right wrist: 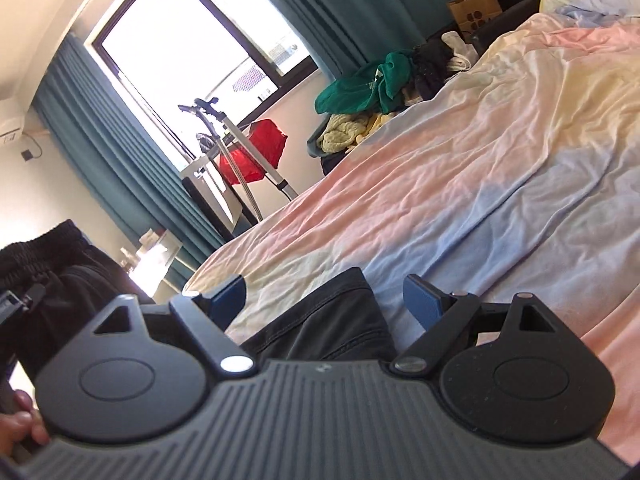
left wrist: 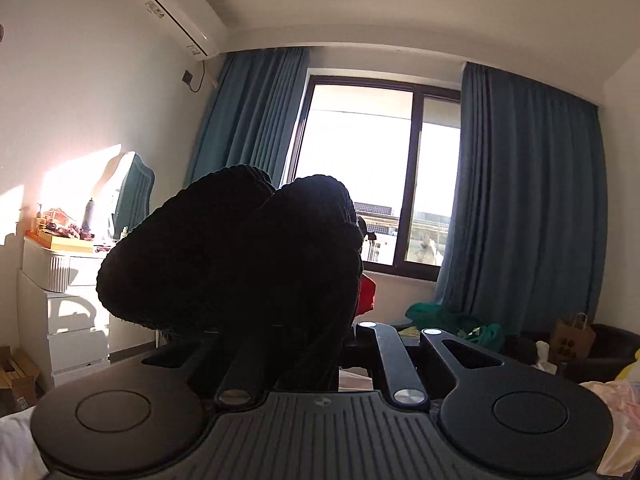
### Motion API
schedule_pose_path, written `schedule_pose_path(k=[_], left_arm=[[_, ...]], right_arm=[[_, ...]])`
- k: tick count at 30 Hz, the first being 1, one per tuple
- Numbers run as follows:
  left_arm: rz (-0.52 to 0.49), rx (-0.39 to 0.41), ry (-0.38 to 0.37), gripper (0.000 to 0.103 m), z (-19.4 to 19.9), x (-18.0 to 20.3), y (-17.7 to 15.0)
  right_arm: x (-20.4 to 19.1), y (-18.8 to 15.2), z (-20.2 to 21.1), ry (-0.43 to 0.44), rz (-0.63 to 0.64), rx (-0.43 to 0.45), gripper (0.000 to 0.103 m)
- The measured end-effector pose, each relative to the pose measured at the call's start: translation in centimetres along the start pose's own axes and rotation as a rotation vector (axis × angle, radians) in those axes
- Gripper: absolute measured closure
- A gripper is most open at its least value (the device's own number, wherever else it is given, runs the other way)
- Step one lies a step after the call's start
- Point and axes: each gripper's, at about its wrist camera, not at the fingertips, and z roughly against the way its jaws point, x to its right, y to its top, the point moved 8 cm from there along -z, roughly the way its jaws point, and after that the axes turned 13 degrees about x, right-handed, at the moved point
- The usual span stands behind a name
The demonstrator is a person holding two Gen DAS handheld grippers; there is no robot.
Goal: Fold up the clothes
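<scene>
Left gripper (left wrist: 320, 344) fingers pinched on black garment (left wrist: 240, 256): ribbed dark fabric bunched, lifted before the window (left wrist: 372, 176). Right gripper (right wrist: 324, 300) fingers wide, nothing gripped; black cloth's stitched edge (right wrist: 328, 328) lies between them on pastel bed (right wrist: 480, 160). No legible writing.

Bright window (left wrist: 376, 184) w/ dark frame, teal curtains (left wrist: 524, 200) both sides, white walls, AC unit (left wrist: 180, 8) up left, white drawers (left wrist: 68, 320), pastel bed sheet (right wrist: 460, 168)
</scene>
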Motion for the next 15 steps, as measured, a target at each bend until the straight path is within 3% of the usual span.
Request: schedule_pose_path(k=[3, 8, 13, 15], left_arm=[[-0.043, -0.059, -0.081, 0.091, 0.8, 7.1, -5.1], [-0.213, -0.249, -0.248, 0.091, 3.6, 15.9, -16.2], [-0.319, -0.316, -0.334, 0.088, 5.6, 18.6, -20.9], [-0.316, -0.343, -0.366, 0.081, 5.0, 18.0, -21.4]], right_arm=[[2.7, 1.3, -0.3, -0.028, -0.085, 0.015, 0.014], [5.4, 1.9, -1.1, 0.004, -0.209, 0.003, 0.014], [6.6, 1.5, -2.1, 0.048, -0.275, -0.042, 0.014], [6.4, 1.1, -2.6, 0.069, -0.287, -0.071, 0.014]])
